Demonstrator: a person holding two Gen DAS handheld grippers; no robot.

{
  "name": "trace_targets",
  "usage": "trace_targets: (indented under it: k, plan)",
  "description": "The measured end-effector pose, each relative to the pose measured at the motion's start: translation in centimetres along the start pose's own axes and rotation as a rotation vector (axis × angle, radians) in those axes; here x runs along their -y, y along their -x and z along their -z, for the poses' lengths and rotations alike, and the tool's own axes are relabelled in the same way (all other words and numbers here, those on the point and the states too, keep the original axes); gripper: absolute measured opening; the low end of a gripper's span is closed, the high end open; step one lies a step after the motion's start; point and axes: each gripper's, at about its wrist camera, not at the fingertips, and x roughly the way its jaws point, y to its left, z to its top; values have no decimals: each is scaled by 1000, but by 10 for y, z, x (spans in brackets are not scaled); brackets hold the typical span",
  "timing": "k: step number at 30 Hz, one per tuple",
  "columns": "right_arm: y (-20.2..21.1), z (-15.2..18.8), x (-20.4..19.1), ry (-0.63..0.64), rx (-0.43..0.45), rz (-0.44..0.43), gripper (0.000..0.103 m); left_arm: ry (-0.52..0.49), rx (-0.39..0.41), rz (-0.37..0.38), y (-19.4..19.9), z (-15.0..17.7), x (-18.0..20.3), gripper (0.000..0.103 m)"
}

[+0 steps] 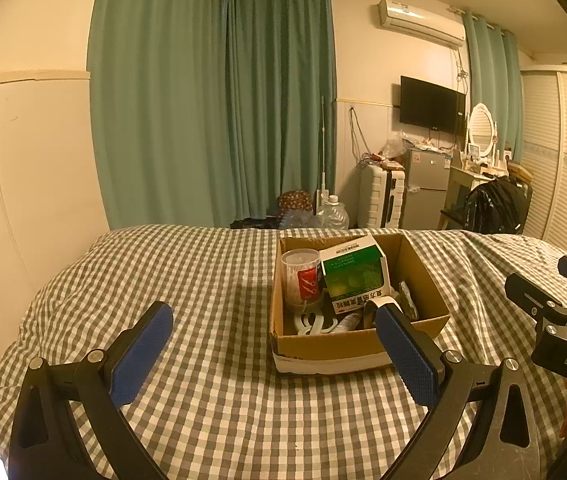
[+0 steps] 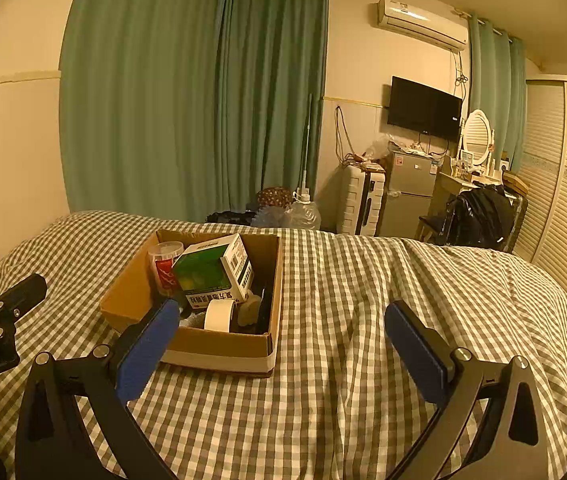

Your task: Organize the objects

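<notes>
While both hand-held grippers gape empty, left (image 1: 273, 344) and right (image 2: 279, 334), the cardboard box (image 1: 357, 346) sits between them.

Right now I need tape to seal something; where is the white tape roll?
The white tape roll stands on edge inside the cardboard box on the bed, at its near wall, just in front of the green medicine box.

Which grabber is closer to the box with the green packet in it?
Probably the left gripper: its open fingers point at the cardboard box, one fingertip overlapping its near rim. The right gripper is open too, aimed mostly at bare checked blanket beside the box.
</notes>
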Motion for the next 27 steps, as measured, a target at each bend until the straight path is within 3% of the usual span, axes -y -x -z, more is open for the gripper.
trace_targets:
  k: [27]
  plan:
    - [-1,1,0,6,-6,2,103,-5,-4,-3,-4,2,1,103]
